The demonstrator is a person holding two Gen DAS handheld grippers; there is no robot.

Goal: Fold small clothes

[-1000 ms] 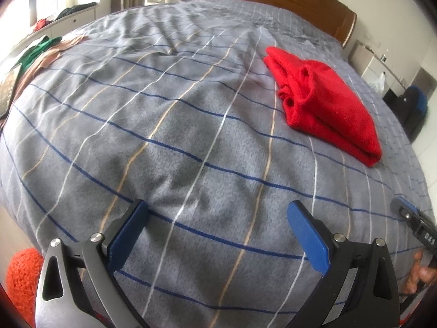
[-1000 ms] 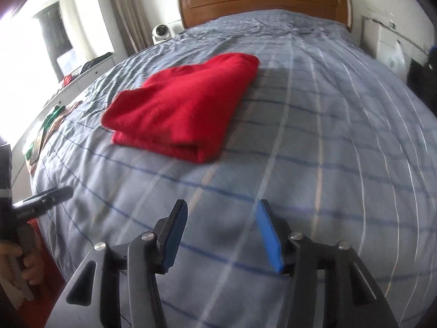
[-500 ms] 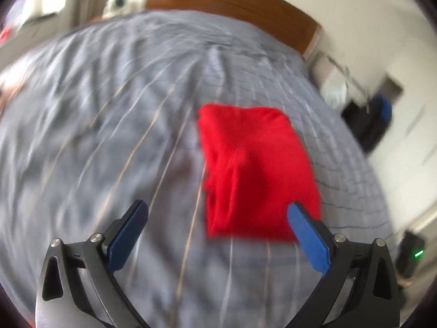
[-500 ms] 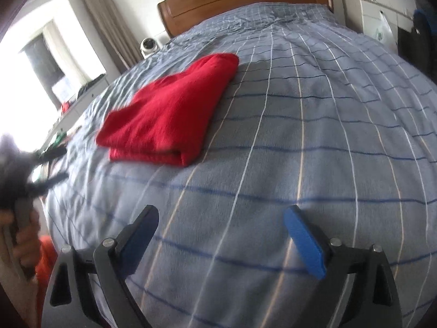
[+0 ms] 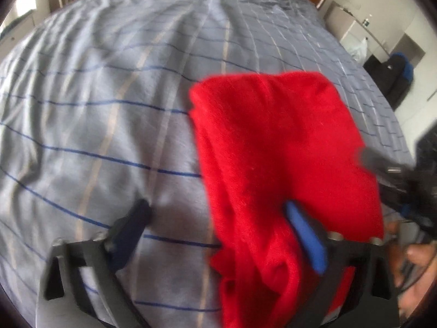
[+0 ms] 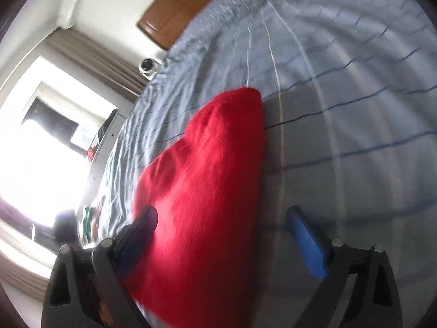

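Left claw: jaws apart, having just narrowed; the folded red knit garment, which lay well ahead a second ago, now sits between them, its near edge draped against the blue right-hand pad. No clamping is visible. Right claw: jaws wide apart, wider than a second ago, straddling the garment's near end. The garment lies on the grey bed cover with blue and tan stripes. Beyond stands the brown wooden headboard.

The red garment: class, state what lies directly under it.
The red garment lies folded on the grey checked bedspread, which shows all around it. The patch of bedspread beneath is covered, so whether anything else lies there cannot be seen.
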